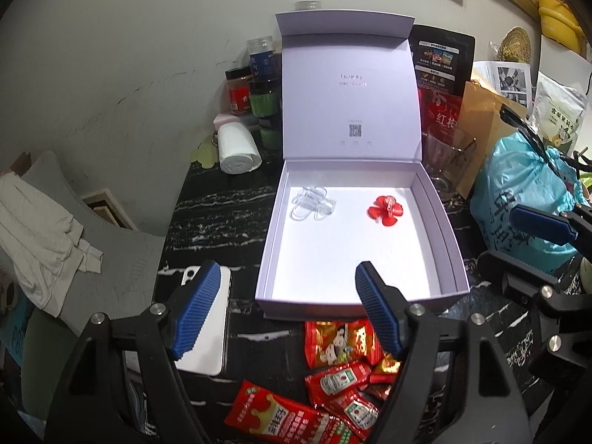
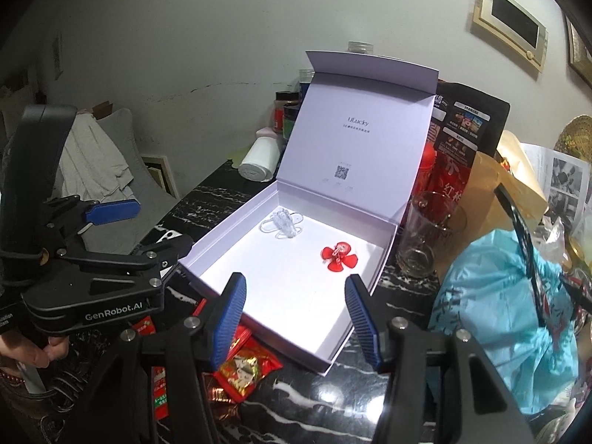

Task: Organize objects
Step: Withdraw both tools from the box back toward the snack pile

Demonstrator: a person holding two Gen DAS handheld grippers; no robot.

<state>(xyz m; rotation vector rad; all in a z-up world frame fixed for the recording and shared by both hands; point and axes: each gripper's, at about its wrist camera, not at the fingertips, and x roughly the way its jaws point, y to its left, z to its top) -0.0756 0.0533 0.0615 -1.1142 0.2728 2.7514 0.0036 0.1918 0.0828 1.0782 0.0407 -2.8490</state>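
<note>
**Sachets loose in front of the open box, both tools empty**

Landmark: the pale lilac gift box [image 1: 449,248], lid propped upright, on the dark marbled bench [image 1: 218,218].

- Inside the box: a clear plastic clip piece [image 1: 312,203] toward the back left corner, a red flower-shaped piece [image 1: 386,211] toward the back right. The rest of the floor is bare.
- Just in front of the box's near wall: a heap of red foil sachets [image 1: 338,373], overlapping, some ketchup-style, one larger snack packet among them. They lie flat on the bench, outside the box.
- Left of the box: a white phone-like slab [image 1: 207,333], lying flat.
- Right of the box: a clear glass mug [image 2: 421,236], then a blue plastic bag [image 2: 499,296].

Tools: left tool [image 1: 286,310] stands wide apart, nothing between its pads, above the sachet heap and the box's near wall. Right tool [image 2: 296,318] is also apart and empty, over the box's near corner.

Handling, as judged: sachets are light, limp and slick-foiled; filled ones will bulge and slide under pressure. Best hold is probably the flat crimped end seam, pinched across its width, one sachet at a time from the top of the heap. Squeezing the belly risks bursting. A shallow, low approach seems needed since they lie flat.
</note>
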